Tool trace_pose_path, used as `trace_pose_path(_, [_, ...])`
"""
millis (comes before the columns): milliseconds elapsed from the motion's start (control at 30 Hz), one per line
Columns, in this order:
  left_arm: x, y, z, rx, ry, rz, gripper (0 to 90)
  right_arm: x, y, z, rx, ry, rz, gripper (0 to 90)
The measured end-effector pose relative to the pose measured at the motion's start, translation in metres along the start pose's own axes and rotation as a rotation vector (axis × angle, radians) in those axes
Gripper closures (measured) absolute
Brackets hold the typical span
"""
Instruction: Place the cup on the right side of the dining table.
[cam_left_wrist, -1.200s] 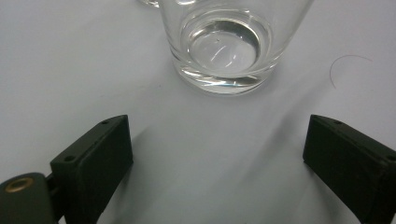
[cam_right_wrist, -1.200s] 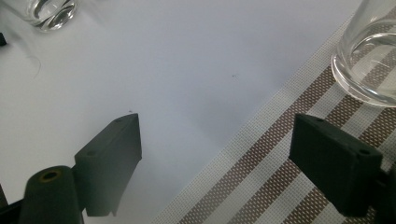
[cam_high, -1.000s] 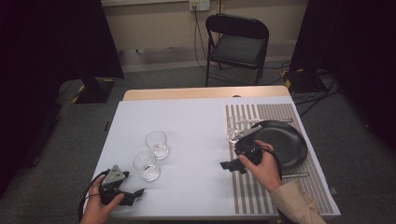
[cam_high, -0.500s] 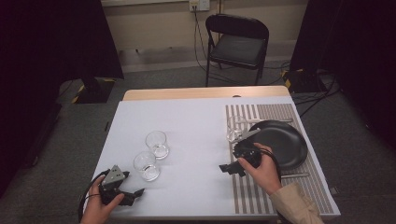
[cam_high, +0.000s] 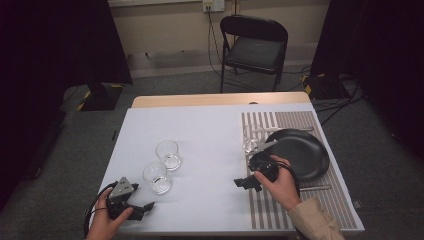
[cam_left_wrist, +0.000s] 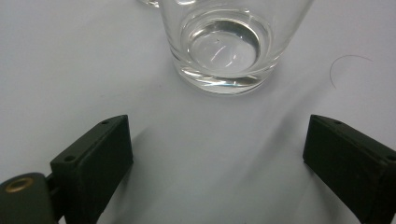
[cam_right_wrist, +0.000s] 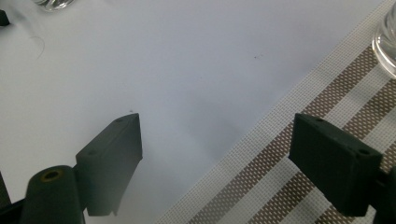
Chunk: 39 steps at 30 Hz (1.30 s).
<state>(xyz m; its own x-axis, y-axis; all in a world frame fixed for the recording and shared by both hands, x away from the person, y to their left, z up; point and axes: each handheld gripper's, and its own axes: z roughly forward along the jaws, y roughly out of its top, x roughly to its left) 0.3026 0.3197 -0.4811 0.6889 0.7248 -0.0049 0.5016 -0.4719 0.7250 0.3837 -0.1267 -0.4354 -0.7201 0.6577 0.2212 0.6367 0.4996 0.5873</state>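
Glass (cam_left_wrist: 223, 46) base close-up ahead of left claw (cam_left_wrist: 217, 163), jaws apart

Recording studio or lab bay with a staged dining table

The table (cam_high: 210, 125), covered in a white sheet, stands on grey carpet with black curtains (cam_high: 60, 40) hanging to its left and right. Behind the table, a black folding chair (cam_high: 255, 47) stands against a bare beige wall, under a wall socket (cam_high: 212, 5) with cables running down. More cables and equipment (cam_high: 325, 85) lie on the floor right of the table. A striped placemat (cam_high: 300, 200) and black plate (cam_high: 300, 152) on the table mimic a meal setting.
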Motion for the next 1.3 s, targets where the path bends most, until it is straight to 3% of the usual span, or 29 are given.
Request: trace_pose_path(1300, [0.000, 0.000, 0.000, 0.002, 0.000, 0.003, 7.4, 0.002, -0.013, 0.006, 0.034, 0.010, -0.012, 16.3])
